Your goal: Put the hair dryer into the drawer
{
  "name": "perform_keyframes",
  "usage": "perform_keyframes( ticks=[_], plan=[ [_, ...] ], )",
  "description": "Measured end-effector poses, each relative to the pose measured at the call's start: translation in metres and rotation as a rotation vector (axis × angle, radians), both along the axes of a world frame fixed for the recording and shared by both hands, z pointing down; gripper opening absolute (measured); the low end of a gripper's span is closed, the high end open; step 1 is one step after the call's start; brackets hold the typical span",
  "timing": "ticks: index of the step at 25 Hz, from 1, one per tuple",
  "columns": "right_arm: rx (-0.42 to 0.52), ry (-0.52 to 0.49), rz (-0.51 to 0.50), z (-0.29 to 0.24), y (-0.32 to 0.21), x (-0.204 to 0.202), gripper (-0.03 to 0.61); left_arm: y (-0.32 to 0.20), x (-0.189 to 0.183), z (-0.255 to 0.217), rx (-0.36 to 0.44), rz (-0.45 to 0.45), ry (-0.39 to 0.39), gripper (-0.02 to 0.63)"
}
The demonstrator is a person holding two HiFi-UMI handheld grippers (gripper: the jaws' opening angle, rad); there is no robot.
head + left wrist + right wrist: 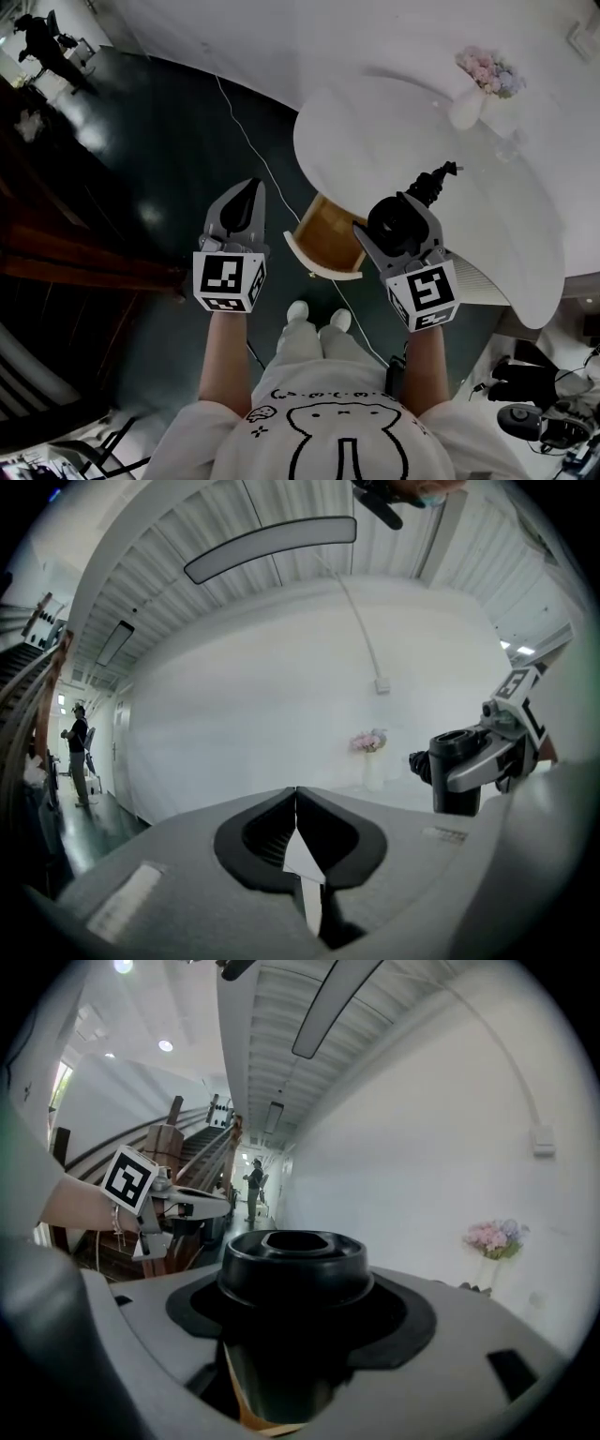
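1. While the right gripper (pixel 401 216) stands clenched around the black hair dryer (pixel 295 1274), the dryer is carried in the air, barrel upward between the jaws, above and just right of the drawer (pixel 321 246) as the head view shows it.
2. Left gripper (pixel 242 204): jaws pressed together with nothing between them. It is held level with the right gripper and well apart from it, over the dark floor.
3. Drawer: pulled out from under the round white table (pixel 422 150). Its wooden inside shows, and no contents can be made out.
4. Step in hand, as judged: transport. The dryer is grasped and the drawer is open, but the dryer is not yet over the opening.
5. Next move calls for lowering the right gripper toward the drawer, tipping the dryer so its length fits inside the walls, and releasing only once it rests on the bottom.
6. Risk: the dryer's dark tail end, sticking out toward the table, may catch on the table edge.
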State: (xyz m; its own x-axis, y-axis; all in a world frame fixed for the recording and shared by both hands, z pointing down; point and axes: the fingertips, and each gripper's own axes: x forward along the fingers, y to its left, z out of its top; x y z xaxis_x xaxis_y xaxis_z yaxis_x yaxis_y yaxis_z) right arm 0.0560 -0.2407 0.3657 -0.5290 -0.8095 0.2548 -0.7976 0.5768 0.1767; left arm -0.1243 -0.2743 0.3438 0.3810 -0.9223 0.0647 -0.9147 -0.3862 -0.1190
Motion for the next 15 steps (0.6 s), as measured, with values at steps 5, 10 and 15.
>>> perform_keyframes(
  ticks=[5,10,15],
  plan=[
    [-0.056,-0.006,-0.042,0.026,-0.006,-0.034,0.353,-0.01,-0.016,0.014,-0.037,0.017,-0.001,0.017],
    [-0.111,-0.019,-0.066,0.052,-0.01,-0.06,0.353,-0.012,-0.035,0.026,-0.057,0.01,-0.004,0.017],
    [-0.172,0.01,-0.134,0.079,-0.008,-0.085,0.353,-0.012,-0.052,0.036,-0.075,-0.008,0.0,0.017]
  ],
)
